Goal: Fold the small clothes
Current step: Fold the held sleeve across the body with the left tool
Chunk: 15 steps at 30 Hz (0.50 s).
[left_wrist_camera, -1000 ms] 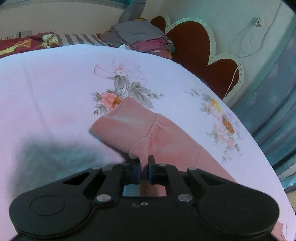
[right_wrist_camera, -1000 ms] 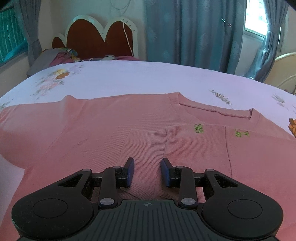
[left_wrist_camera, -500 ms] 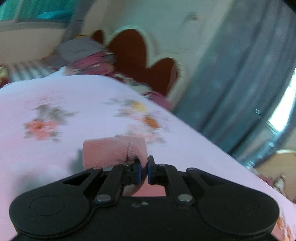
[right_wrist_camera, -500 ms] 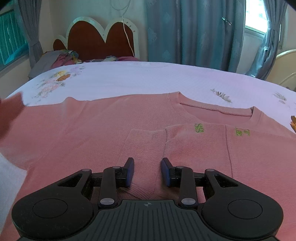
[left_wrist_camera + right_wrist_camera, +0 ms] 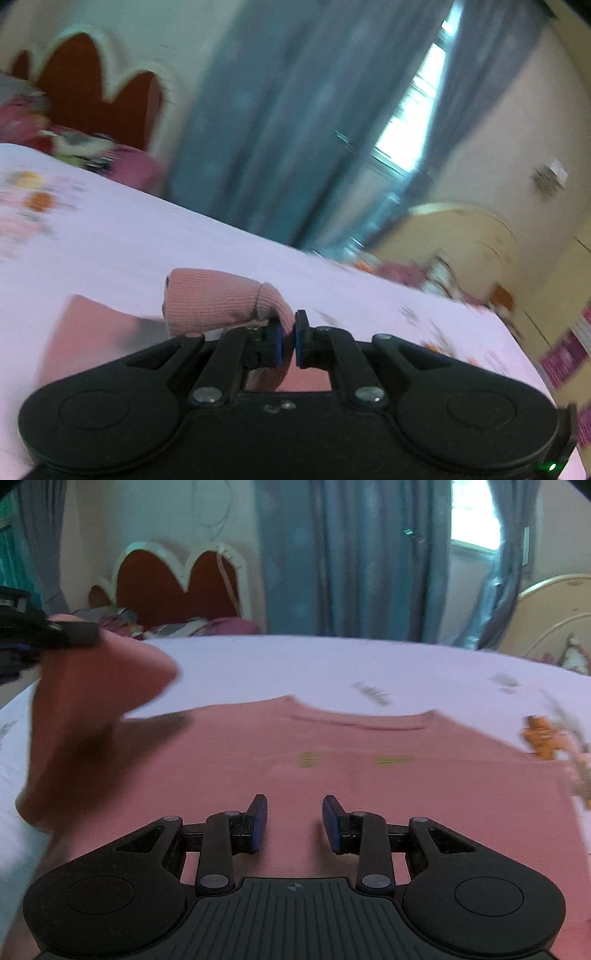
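A pink knit sweater (image 5: 369, 797) lies flat on the bed, neckline away from me, green letters on its chest. My left gripper (image 5: 289, 339) is shut on the ribbed cuff of its sleeve (image 5: 218, 301) and holds it up off the sheet. In the right wrist view that lifted sleeve (image 5: 92, 716) hangs at the left, with the left gripper (image 5: 48, 635) above it. My right gripper (image 5: 294, 821) hovers low over the sweater's body, jaws apart, nothing between them.
The bed has a pale pink floral sheet (image 5: 332, 664). A red scalloped headboard (image 5: 177, 583) and a heap of clothes (image 5: 122, 622) are at the far left. Blue curtains (image 5: 351, 557) and a window lie behind. A cream footboard (image 5: 554, 616) stands at the right.
My left gripper has carried the sleeve cuff up and swung it across toward the sweater's body, turning as it went. The right gripper has shifted a little forward over the sweater, still apart.
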Motion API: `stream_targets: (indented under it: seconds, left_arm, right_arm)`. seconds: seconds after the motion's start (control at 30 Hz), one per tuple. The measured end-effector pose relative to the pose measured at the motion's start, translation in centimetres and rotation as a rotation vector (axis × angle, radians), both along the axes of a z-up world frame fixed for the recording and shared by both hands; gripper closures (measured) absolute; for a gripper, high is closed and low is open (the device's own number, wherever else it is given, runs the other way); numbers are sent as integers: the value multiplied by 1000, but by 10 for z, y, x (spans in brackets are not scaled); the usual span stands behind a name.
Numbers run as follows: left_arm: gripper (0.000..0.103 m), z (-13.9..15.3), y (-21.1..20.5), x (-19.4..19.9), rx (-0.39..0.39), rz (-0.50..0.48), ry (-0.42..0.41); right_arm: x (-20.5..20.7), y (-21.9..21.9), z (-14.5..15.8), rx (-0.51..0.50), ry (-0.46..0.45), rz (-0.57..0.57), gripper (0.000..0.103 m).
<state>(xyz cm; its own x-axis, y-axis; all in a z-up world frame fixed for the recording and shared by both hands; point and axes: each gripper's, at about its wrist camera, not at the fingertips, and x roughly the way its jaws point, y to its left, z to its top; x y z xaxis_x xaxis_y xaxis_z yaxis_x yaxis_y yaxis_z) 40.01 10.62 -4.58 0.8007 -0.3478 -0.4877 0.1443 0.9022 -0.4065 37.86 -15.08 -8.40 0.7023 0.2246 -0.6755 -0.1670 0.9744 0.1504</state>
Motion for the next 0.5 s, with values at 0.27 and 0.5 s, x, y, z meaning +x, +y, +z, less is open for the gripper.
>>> stream_targets:
  seconds: [0.27,0.5]
  left_arm:
    - [86,-65,-112,11,126,-211,179]
    - [33,-82,-124,-7,242,-206,228]
  right_arm:
    - [-24,-83,-12,23,63,-133,70]
    - [-43,-106,-7,81,27,-136,24]
